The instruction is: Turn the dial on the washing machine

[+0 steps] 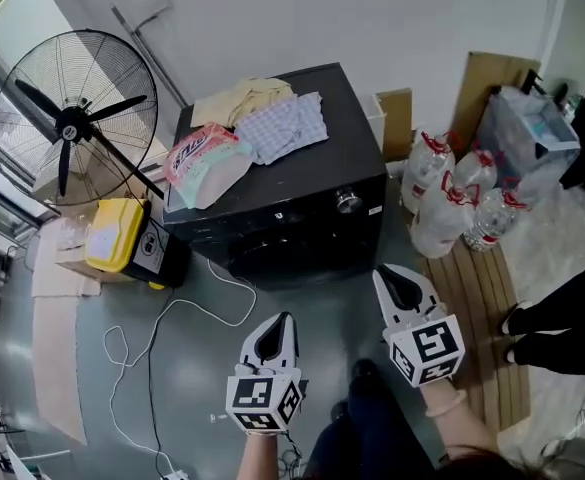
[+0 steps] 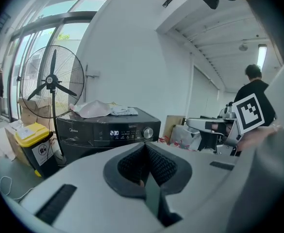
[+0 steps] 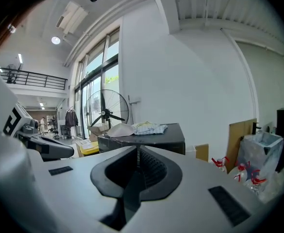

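Plainly, the round silver dial (image 1: 348, 202) sits on the front of the black washing machine (image 1: 272, 203), at its right end, ahead of the right gripper (image 1: 400, 286) and nearer it than the left gripper (image 1: 277, 336). Both hang short of the machine, jaws closed on nothing. Left of the machine, a yellow lidded bin (image 1: 112, 233) looks shut, its contents unseen.

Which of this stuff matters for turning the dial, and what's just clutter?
For the job: washing machine, dial, right gripper, left gripper.
Lying about: fan, yellow bin, clothes, pink packet, water bottles.
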Motion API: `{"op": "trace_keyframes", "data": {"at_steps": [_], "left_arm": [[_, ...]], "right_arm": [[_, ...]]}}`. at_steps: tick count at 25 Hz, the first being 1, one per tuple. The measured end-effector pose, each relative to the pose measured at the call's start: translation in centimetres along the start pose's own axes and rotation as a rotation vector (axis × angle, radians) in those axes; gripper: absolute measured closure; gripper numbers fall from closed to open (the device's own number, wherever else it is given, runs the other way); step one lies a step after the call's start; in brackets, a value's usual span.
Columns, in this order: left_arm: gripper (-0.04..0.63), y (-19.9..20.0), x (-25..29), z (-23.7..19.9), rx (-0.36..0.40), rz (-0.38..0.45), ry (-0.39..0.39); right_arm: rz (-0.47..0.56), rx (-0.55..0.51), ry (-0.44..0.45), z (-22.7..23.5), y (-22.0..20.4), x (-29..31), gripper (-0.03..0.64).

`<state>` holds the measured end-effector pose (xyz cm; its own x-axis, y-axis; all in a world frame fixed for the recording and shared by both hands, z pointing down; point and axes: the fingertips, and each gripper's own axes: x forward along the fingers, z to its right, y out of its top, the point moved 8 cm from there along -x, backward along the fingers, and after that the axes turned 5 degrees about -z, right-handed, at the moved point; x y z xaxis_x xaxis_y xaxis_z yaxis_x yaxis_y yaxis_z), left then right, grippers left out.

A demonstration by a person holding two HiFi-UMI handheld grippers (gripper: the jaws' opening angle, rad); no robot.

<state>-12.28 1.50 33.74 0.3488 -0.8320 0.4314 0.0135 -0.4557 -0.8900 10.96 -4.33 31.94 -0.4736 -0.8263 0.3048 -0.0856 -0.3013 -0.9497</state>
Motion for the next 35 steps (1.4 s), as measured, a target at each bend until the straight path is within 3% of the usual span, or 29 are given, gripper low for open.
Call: {"op": "trace_keyframes", "data": {"at_steps": [14, 23, 35], "left_arm": [[0.578, 4.2, -7.7, 1.3, 0.037, 0.092, -0.044], [0.578, 4.8, -11.8, 2.3, 0.05, 0.132, -0.085], [0.578, 5.9, -15.4, 3.1, 0.04, 0.155, -0.057]], "right_arm": [[0.03, -0.056, -0.021, -5.6, 4.1, -6.9, 0.589], [0.063, -0.075, -0.026, -9.4, 5.6, -11.3, 0.591], [0.092, -0.131, -0.037, -10.8, 7.6, -14.3, 0.591]]}}
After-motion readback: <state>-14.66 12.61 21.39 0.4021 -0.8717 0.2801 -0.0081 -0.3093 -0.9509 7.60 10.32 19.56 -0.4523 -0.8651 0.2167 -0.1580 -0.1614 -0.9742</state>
